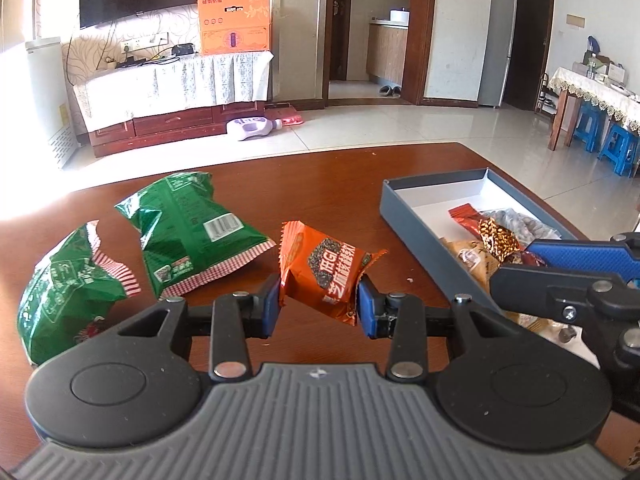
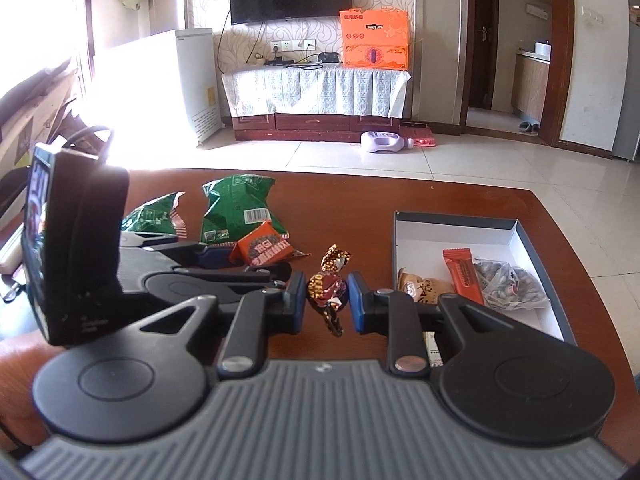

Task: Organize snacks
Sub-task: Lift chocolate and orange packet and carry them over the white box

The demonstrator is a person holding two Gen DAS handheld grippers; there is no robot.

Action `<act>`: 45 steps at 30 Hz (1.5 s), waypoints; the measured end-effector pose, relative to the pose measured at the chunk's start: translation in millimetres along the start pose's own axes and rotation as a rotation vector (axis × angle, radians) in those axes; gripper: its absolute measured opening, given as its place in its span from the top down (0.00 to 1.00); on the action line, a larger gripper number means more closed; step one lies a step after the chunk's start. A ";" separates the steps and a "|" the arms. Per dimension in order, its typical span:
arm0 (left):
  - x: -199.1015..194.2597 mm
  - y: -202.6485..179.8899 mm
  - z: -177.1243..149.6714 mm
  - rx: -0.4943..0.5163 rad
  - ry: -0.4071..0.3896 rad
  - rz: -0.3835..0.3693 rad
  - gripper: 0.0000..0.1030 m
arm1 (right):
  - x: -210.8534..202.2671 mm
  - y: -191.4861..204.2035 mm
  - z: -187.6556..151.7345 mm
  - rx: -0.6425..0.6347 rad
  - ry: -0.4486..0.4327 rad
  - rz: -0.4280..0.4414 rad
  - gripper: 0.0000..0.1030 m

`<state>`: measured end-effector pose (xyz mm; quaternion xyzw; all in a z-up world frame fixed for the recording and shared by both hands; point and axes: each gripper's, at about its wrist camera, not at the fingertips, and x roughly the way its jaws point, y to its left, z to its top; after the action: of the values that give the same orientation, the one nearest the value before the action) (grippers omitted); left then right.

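My left gripper (image 1: 318, 306) is shut on an orange snack packet (image 1: 326, 270), held just above the brown table; the same packet (image 2: 266, 248) shows in the right wrist view. My right gripper (image 2: 325, 300) is shut on a small red-and-gold wrapped candy (image 2: 326, 290), left of the box. The candy's gold twisted end (image 1: 498, 236) shows in the left wrist view over the grey box (image 1: 420, 228), beside one blue right finger (image 1: 584, 254). The box (image 2: 536, 248) holds a red bar (image 2: 462, 276), a clear bag of seeds (image 2: 508, 286) and a beige packet (image 2: 420, 286).
Two green snack bags (image 1: 192, 232) (image 1: 68, 288) lie on the left part of the table (image 1: 340, 184). In the right wrist view the left gripper's body with its screen (image 2: 76, 248) stands close on the left. Beyond the table's far edge is tiled floor and a TV cabinet.
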<state>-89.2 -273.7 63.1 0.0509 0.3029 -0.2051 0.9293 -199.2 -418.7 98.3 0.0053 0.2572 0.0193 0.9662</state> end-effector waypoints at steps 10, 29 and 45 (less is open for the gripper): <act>1.2 -13.5 4.7 0.002 -0.006 -0.018 0.56 | -5.4 -9.9 -1.1 0.011 -0.009 -0.009 0.75; 0.3 -27.7 13.2 0.008 -0.025 -0.039 0.56 | -12.5 -20.6 -3.4 0.021 -0.029 -0.028 0.75; 6.0 -44.4 16.6 0.001 -0.028 -0.064 0.55 | -16.5 -30.9 -5.3 0.035 -0.038 -0.051 0.75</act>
<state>-94.0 -319.8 74.4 0.0388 0.2913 -0.2356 0.9264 -215.1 -450.2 101.3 0.0160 0.2389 -0.0099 0.9709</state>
